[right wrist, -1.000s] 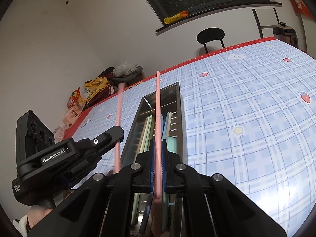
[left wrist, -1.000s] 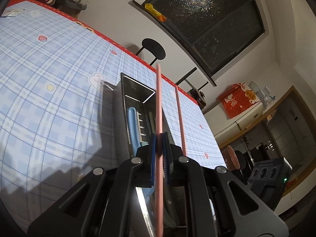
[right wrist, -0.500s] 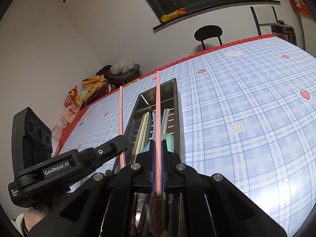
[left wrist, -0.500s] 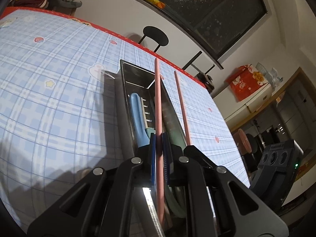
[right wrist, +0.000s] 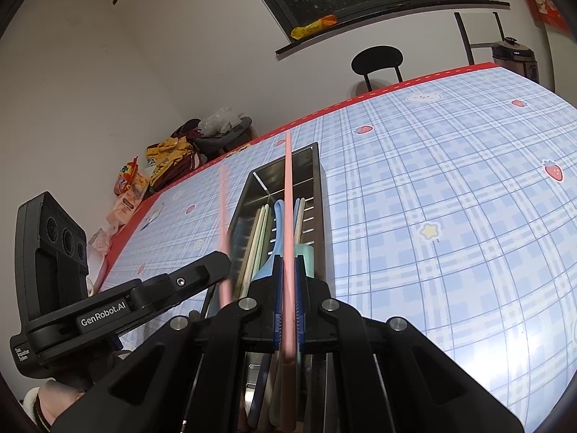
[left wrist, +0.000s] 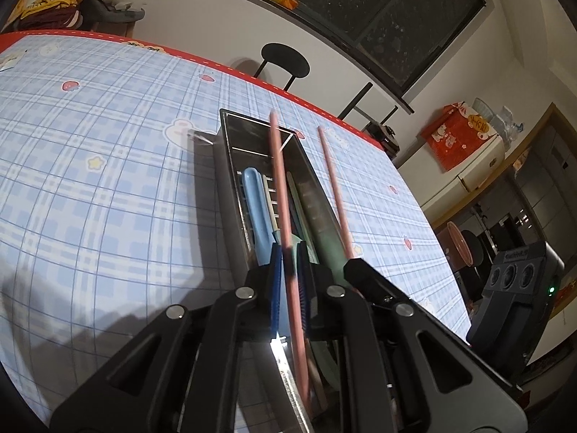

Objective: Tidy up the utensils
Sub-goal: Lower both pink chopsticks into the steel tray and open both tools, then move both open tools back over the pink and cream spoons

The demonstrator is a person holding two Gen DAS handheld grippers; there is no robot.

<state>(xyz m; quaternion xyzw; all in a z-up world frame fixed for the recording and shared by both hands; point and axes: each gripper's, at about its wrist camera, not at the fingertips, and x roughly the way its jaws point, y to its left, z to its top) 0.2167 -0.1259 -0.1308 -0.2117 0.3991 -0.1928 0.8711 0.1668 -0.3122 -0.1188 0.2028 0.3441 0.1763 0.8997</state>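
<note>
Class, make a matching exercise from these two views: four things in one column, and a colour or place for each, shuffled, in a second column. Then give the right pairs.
Column 1
1. tray
2. spoon
3. right chopstick
4. chair

Column 2
A. light blue, lying in the tray
B. black, beyond the table's far edge
C. pink, between the right gripper's pads
D. metal, lengthwise on the checked cloth

Pairs: 1-D, 2-A, 3-C, 4-B

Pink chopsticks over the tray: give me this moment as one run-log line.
left gripper: jaws opening, pink chopstick between | right gripper: shut on other pink chopstick | both above metal tray
</note>
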